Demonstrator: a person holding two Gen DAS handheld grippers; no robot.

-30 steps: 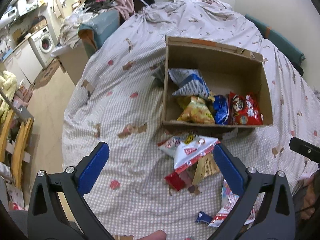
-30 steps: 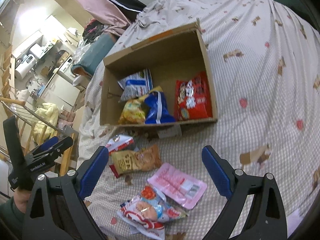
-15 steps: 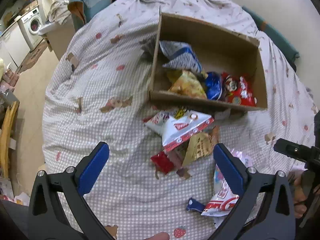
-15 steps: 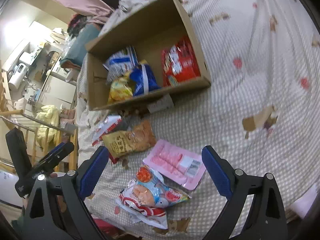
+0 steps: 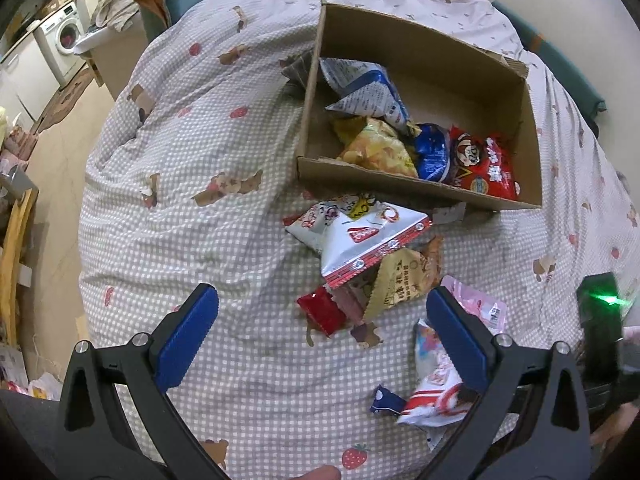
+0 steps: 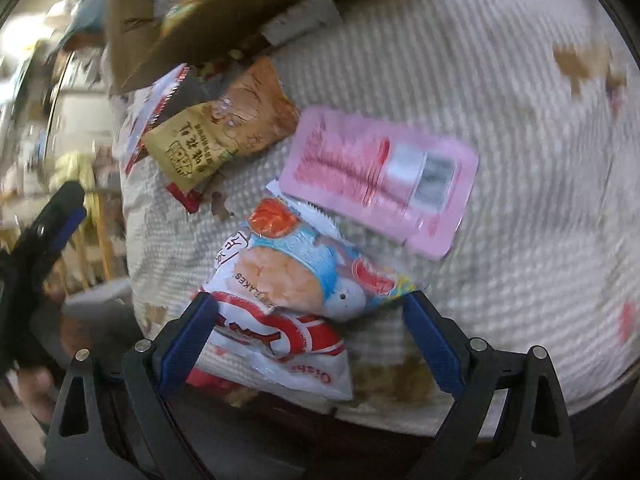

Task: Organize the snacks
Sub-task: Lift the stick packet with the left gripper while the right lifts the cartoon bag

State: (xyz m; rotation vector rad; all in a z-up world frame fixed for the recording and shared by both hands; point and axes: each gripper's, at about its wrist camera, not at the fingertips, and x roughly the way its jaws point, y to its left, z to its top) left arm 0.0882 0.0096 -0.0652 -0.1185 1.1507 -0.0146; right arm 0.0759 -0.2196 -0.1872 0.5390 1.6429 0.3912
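Just in front of the brown cardboard box (image 6: 224,4) | white-and-red crinkly snack bag (image 6: 288,300) lies on the checked bedspread (image 6: 500,100) | right gripper (image 6: 308,330) jaws spread wide around it, nothing pinched | left gripper (image 5: 320,340) gaping, empty | I'd squeeze the bag's middle, gently.

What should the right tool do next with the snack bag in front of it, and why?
Probably ease the right tool a little further forward and close on the white and red snack bag. Both fingers are open and straddle the bag's near end, yet neither seems to press it, and it lies on the bedspread outside the cardboard box.
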